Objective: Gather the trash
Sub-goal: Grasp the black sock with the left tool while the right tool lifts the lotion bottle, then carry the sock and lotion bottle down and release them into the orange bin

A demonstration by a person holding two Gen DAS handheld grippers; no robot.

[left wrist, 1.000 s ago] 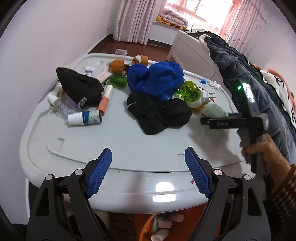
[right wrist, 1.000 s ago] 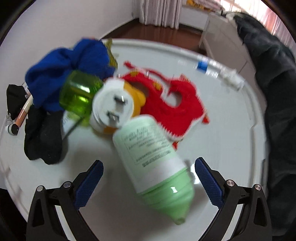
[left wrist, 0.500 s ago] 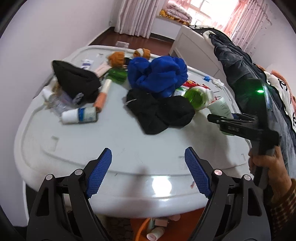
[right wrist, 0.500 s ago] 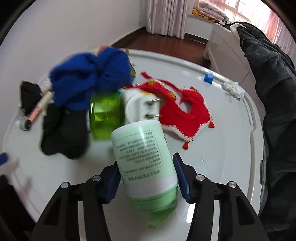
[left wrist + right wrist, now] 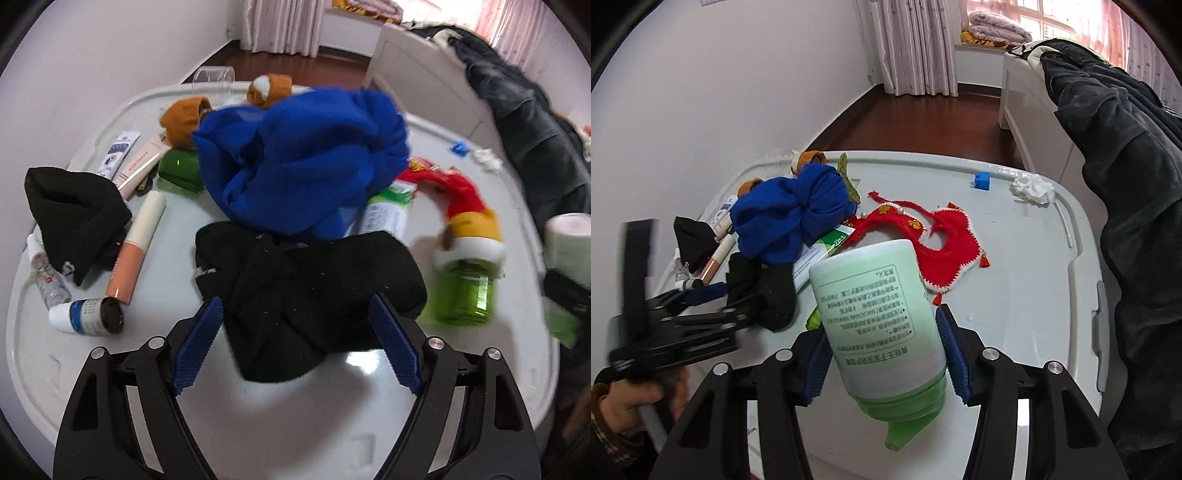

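My right gripper is shut on a pale green bottle, held cap-down clear of the white table. The same bottle shows at the right edge of the left wrist view. My left gripper hangs low over the table, its jaws opening. A crumpled black cloth lies between its blue pads, which do not press on it. A green bottle with a white and orange cap lies on its side right of that cloth. The left gripper looks blurred in the right wrist view.
A blue cloth, a black hat, a peach tube and a small white bottle crowd the table's left. A red knitted bib, a tissue and a blue block lie further back. A dark coat hangs at right.
My right gripper closed on the pale green bottle and lifted it off the table. My left gripper moved forward and down from the table's front edge to the black cloth.
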